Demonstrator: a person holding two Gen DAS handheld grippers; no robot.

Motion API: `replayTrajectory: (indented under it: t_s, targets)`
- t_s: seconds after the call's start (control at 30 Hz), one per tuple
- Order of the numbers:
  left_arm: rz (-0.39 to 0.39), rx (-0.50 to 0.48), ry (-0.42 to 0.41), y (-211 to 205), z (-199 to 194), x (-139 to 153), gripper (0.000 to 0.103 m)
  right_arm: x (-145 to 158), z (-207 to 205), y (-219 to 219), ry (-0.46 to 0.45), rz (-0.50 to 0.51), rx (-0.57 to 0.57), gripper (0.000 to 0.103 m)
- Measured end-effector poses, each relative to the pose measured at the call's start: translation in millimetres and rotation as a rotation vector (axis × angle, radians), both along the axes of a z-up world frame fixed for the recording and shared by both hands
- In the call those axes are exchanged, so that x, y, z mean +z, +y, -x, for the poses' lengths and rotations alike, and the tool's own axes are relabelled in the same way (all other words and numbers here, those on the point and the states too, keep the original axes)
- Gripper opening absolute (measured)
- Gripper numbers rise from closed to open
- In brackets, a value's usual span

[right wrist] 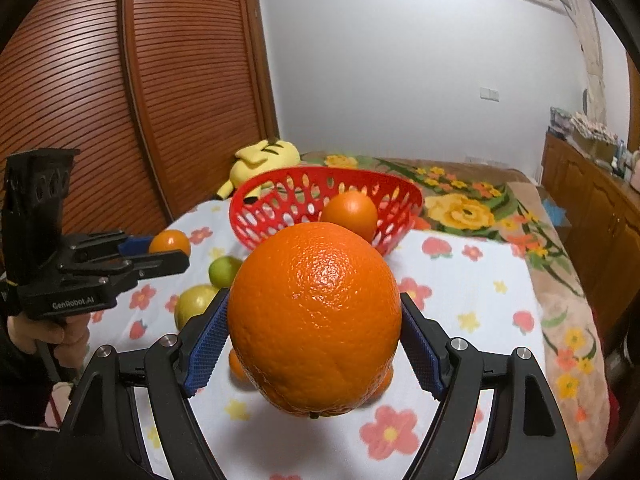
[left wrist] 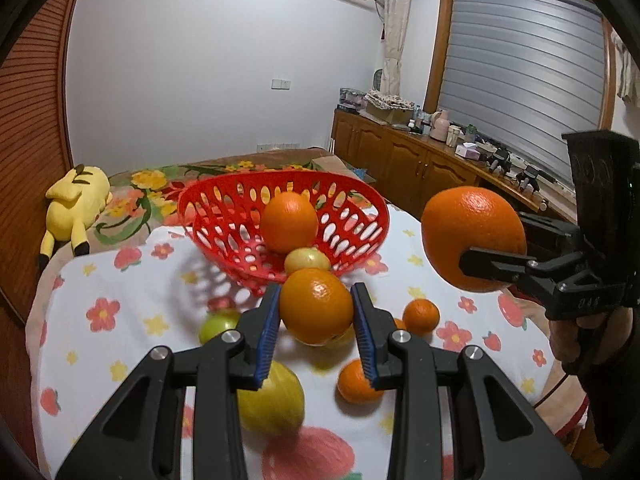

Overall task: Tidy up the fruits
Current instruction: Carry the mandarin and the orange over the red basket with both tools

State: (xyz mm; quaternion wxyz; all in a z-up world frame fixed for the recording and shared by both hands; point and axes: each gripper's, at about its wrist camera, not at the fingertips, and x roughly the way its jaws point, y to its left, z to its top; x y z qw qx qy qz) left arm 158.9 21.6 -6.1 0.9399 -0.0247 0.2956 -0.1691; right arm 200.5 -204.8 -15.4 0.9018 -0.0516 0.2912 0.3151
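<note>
My left gripper (left wrist: 316, 308) is shut on an orange (left wrist: 316, 306) and holds it above the floral cloth, in front of the red basket (left wrist: 224, 216). My right gripper (right wrist: 314, 320) is shut on a large orange (right wrist: 314, 320), also in the air; it shows at the right of the left wrist view (left wrist: 474, 238). The basket (right wrist: 260, 208) holds one orange (left wrist: 289, 222) and a yellowish fruit (left wrist: 307, 260). Small oranges (left wrist: 421, 316) (left wrist: 358, 382), a green fruit (left wrist: 218, 326) and a yellow-green fruit (left wrist: 272, 400) lie on the cloth.
A yellow plush toy (left wrist: 76, 204) lies at the far left by the wooden wardrobe (right wrist: 80, 100). A flowered blanket (right wrist: 472, 200) lies behind the basket. A wooden cabinet (left wrist: 400, 156) with clutter runs along the right wall.
</note>
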Motion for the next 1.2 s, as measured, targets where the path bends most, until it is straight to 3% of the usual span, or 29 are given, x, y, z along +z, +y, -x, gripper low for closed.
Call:
replayTrajectory:
  t_s: [0.47, 0.7, 1.2]
  targets:
    - [-0.02, 0.021, 0.029, 8.2, -61.4, -1.6, 0.033, 7.9, -65.2, 42.0, -0.016, 0.084, 0.06, 0.081]
    - [-0.023, 0.031, 0.044, 10.8, -84.2, -4.7, 0.033, -3.2, -93.1, 54.7, 0.008, 0.094, 0.086, 0.081]
    - [-0.002, 0.033, 0.073, 13.6, -109.3, -21.2, 0.033, -33.6, -131.8, 78.6, 0.046, 0.216, 0.115, 0.081]
